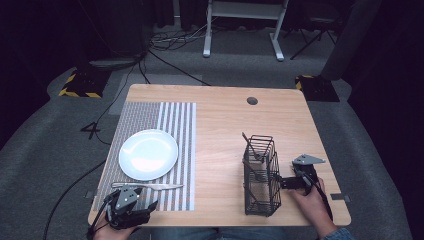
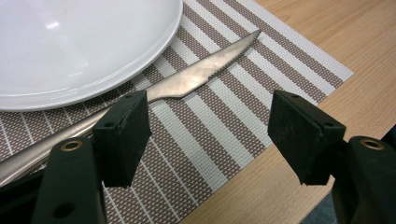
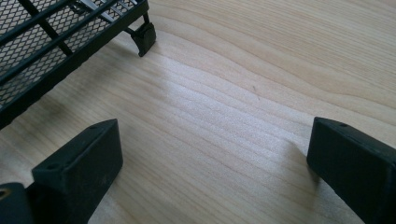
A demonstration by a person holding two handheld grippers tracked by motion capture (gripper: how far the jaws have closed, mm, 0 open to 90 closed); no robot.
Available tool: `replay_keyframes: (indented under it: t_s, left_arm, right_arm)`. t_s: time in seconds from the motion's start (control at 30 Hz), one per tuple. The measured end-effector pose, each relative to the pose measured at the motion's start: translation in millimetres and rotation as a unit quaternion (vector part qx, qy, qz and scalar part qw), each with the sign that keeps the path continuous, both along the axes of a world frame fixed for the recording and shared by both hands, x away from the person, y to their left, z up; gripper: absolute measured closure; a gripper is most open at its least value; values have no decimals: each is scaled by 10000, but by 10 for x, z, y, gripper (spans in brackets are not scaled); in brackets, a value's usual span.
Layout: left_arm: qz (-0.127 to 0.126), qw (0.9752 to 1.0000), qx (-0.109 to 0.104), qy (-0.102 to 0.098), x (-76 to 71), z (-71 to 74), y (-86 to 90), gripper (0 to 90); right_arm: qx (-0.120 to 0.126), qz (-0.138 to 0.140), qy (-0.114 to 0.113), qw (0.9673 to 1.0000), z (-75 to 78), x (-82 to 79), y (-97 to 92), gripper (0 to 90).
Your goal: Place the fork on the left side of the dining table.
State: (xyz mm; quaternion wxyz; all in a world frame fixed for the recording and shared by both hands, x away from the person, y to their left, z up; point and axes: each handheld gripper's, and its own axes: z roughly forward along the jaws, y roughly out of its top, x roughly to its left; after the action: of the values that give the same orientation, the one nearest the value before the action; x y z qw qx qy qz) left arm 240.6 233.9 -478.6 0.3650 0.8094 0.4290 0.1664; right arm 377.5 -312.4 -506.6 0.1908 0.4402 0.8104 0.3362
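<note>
Serrations on the knife (image 2: 201, 77) show between the left tongs' (image 2: 212, 140) parted jaws

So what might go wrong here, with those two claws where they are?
The left gripper is open just above the knife, which lies flat against the white plate; grabbing it might nudge the plate or let the thin blade slip. The right gripper is open beside the tall wire caddy, which looks narrow and could tip if bumped.
</note>
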Motion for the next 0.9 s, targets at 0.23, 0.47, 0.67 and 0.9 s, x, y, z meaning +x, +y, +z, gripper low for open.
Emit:
replay_keyframes:
  t_s: [0.23, 0.47, 0.67, 0.9]
  left_arm:
    - [-202, 9983, -533, 72, 5, 240, 32, 294]
    - [-384, 9981, -482, 7, 19, 493, -12, 295]
    - [-618, 9967, -466, -243, 46, 854, -29, 298]
    - [-680, 9945, -699, -375, 197, 1095, -127, 303]
  right_arm:
    - [1, -1, -4, 10000, 0, 0, 1, 35]
    - [-2, 9, -5, 10000, 0, 1, 1, 35]
    - [-2, 9, -5, 10000, -1, 1, 1, 35]
    - [-5, 20, -3, 10000, -1, 4, 2, 35]
